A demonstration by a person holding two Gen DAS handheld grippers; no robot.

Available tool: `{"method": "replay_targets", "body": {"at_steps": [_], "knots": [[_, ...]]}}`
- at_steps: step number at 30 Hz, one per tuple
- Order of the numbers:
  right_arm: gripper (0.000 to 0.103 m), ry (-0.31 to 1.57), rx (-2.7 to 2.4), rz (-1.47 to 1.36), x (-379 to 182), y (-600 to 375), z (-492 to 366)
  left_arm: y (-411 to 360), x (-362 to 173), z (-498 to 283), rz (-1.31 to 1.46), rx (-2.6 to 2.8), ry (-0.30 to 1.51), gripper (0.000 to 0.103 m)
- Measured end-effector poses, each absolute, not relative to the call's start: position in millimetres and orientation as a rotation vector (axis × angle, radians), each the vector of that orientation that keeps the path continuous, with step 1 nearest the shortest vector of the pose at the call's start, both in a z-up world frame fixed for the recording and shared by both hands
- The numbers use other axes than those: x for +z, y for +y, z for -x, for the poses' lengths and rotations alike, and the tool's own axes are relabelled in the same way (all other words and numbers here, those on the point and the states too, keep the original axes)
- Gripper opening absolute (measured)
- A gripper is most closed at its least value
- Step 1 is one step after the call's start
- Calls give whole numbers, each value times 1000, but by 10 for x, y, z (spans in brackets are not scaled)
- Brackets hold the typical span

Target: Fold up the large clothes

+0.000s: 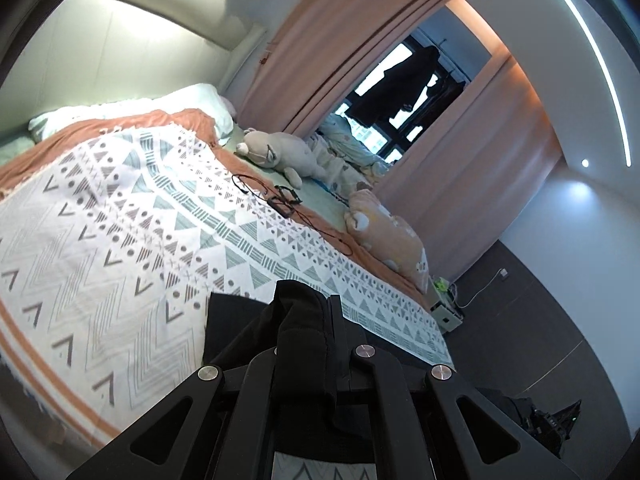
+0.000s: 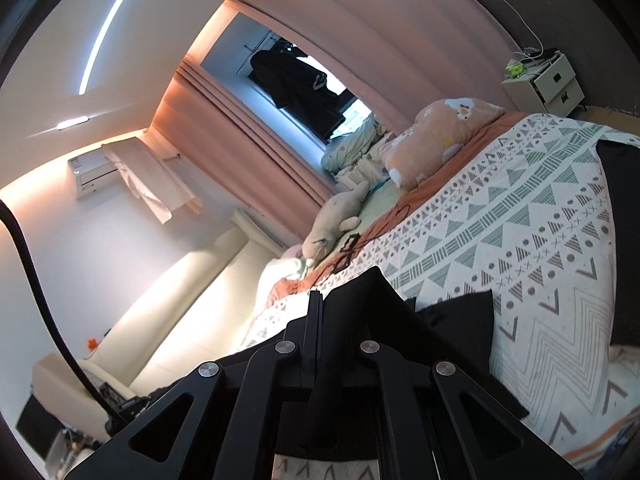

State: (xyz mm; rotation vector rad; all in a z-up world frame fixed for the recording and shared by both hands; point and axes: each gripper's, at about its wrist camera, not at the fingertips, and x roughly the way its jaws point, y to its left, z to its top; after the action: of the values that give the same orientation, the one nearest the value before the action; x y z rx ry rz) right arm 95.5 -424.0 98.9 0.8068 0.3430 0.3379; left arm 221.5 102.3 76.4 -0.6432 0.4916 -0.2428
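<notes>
A: What does your left wrist view show?
B: My left gripper [image 1: 316, 320] has its jaws clamped on a bunched fold of the black fabric garment [image 1: 240, 332], lifted over the bed's white blanket with green and grey triangle patterns [image 1: 120, 200].
A: And the right view?
B: My right gripper [image 2: 324, 312] has its jaws closed on another black fold. The white two-drawer bedside cabinet [image 2: 548, 84] stands beyond, drawers shut, contents unseen.

Black garment [image 1: 304, 320] over a white, teal-and-grey geometric-patterned blanket [image 1: 120, 220].
</notes>
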Motion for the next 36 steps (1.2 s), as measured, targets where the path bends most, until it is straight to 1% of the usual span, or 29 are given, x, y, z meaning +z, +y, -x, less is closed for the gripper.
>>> {"method": "replay_targets", "body": {"at_steps": [8,17,21,26,32,36], "knots": [[5,380,289,-823,913,-4279,-1598,878,693,-2999,586,-226,555,2],[5,462,229,-803,576,-4313,-2352,760,309,-3924,564,-194,651,2],[5,511,201,-803,324,-4333,-2678,714,18,-4316,559,-163,709,2],[5,593,160,-802,-118,-4313,-3063,665,-444,-4729,555,-112,785,2],[5,697,110,-826,-648,-4283,-3393,623,-975,-5017,536,-49,876,2],[5,732,84,-805,-813,-4244,-3541,657,-1213,-5177,573,-22,925,3]]}}
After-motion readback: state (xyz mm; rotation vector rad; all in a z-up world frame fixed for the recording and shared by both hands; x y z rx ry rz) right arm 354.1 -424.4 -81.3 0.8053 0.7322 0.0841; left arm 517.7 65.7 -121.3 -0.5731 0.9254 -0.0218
